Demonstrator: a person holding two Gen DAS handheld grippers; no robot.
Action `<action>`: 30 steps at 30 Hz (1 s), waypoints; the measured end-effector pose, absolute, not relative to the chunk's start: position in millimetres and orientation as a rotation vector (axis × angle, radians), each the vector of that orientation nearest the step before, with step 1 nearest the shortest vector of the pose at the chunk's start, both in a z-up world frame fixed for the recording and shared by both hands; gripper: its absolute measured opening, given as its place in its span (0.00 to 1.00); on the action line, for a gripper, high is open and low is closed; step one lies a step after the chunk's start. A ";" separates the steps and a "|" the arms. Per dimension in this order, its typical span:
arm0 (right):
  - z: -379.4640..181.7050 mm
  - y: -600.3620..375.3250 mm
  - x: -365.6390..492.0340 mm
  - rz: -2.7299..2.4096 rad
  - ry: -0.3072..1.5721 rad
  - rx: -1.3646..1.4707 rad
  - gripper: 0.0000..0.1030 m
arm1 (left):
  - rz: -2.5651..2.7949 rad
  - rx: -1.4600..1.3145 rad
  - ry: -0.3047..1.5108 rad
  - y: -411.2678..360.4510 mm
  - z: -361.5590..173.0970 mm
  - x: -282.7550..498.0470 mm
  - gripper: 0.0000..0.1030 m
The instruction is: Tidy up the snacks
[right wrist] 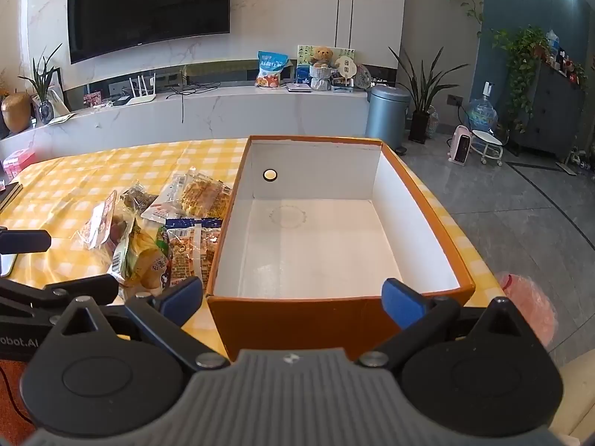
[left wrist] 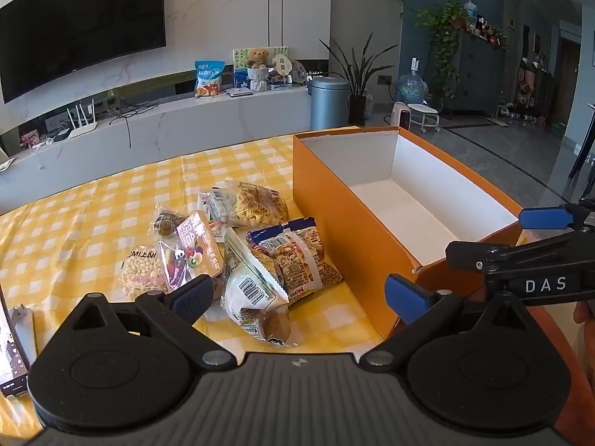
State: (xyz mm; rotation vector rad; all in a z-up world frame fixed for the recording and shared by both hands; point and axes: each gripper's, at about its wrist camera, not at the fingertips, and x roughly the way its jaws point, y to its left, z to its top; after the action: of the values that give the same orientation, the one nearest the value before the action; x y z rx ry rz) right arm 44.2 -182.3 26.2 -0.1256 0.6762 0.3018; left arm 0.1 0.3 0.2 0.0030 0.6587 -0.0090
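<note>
Both grippers hang spread wide with nothing between their pads: the left gripper (left wrist: 299, 297) above the snack packets (left wrist: 238, 256), the right gripper (right wrist: 293, 297) at the near wall of the orange box (right wrist: 297, 319); the packets lie heaped just left of that box on the yellow checked tablecloth (left wrist: 93, 204); the box's white inside holds nothing.

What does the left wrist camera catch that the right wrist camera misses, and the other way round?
Only the left wrist view shows the small bag of pale round sweets at the near left of the snack pile, and the right tongs reaching in from the side. Only the right wrist view shows the round hole in the box's far wall, its whole bare white floor, and a pink bag beyond the table edge. Both show the snack pile, the orange box, the yellow checked cloth and the television.
</note>
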 end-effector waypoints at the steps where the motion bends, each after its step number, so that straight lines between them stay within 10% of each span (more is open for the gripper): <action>1: 26.1 -182.5 44.2 0.302 0.675 -0.124 0.97 | -0.009 0.004 0.659 0.3 0.2 0.0 1.00; 30: 24.9 -185.1 46.8 0.291 0.699 -0.104 0.97 | -0.014 0.007 0.677 -1.3 -3.8 1.6 1.00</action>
State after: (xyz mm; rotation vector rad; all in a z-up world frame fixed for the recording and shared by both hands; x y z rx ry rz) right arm 46.8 -185.1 24.9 -0.1043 0.6992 0.2911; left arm 1.6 -1.3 -3.8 0.0070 0.6767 -0.0136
